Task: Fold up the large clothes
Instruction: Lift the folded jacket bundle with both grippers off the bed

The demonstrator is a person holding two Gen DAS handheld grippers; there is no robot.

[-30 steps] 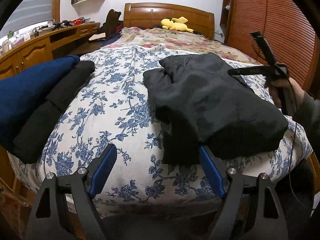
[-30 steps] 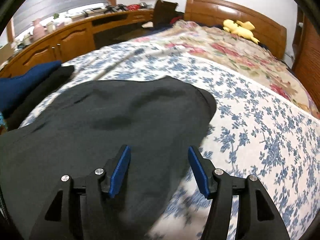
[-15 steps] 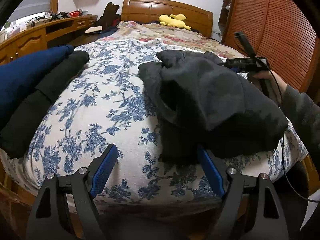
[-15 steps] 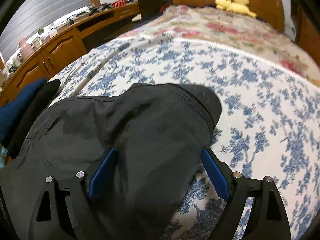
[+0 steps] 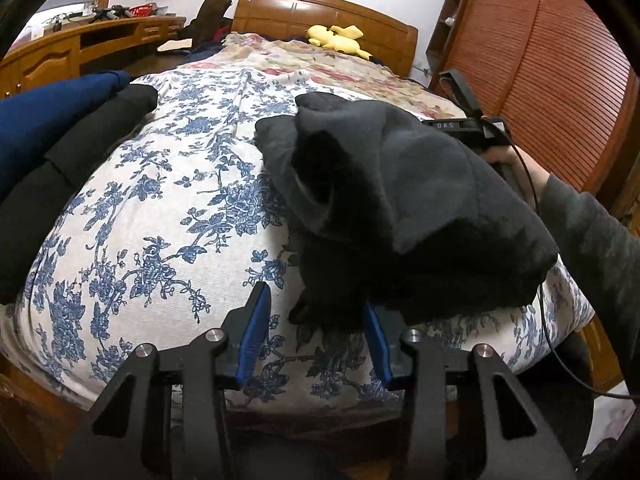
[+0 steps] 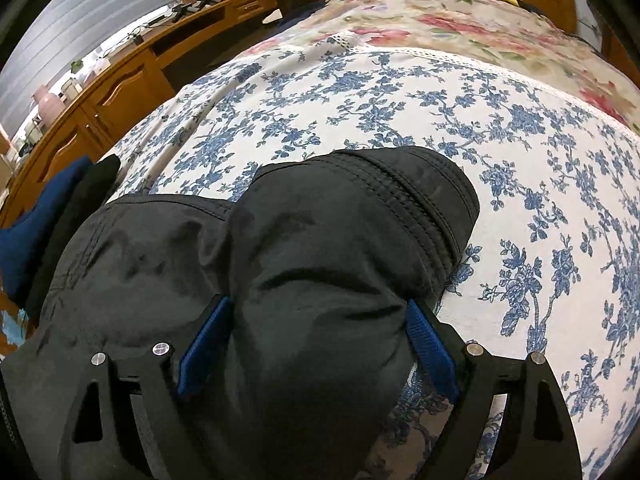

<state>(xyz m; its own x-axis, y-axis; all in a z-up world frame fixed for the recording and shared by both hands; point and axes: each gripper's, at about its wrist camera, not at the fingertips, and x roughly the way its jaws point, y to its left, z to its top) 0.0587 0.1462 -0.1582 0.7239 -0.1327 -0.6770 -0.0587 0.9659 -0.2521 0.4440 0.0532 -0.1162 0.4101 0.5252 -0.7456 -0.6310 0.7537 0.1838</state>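
A large black garment (image 5: 400, 200) lies bunched on the blue-flowered bedspread (image 5: 160, 208). It also fills the lower left of the right wrist view (image 6: 312, 272). My left gripper (image 5: 314, 336) is open at the garment's near lower edge, with a dark fold between its blue pads (image 5: 253, 328). My right gripper (image 6: 316, 348) is open with a thick fold of the garment bulging between its pads (image 6: 204, 344); its body also shows at the garment's far side in the left wrist view (image 5: 476, 128).
Folded dark blue (image 5: 44, 120) and black (image 5: 80, 148) clothes lie along the bed's left edge. A wooden desk (image 5: 80, 44) runs along the left wall. A yellow plush toy (image 5: 338, 38) lies by the headboard. Wooden slatted doors (image 5: 552, 60) stand at the right.
My right gripper has pushed forward and opened around a fold of the garment, lifting and bunching it. My left gripper has narrowed its opening at the garment's near edge.
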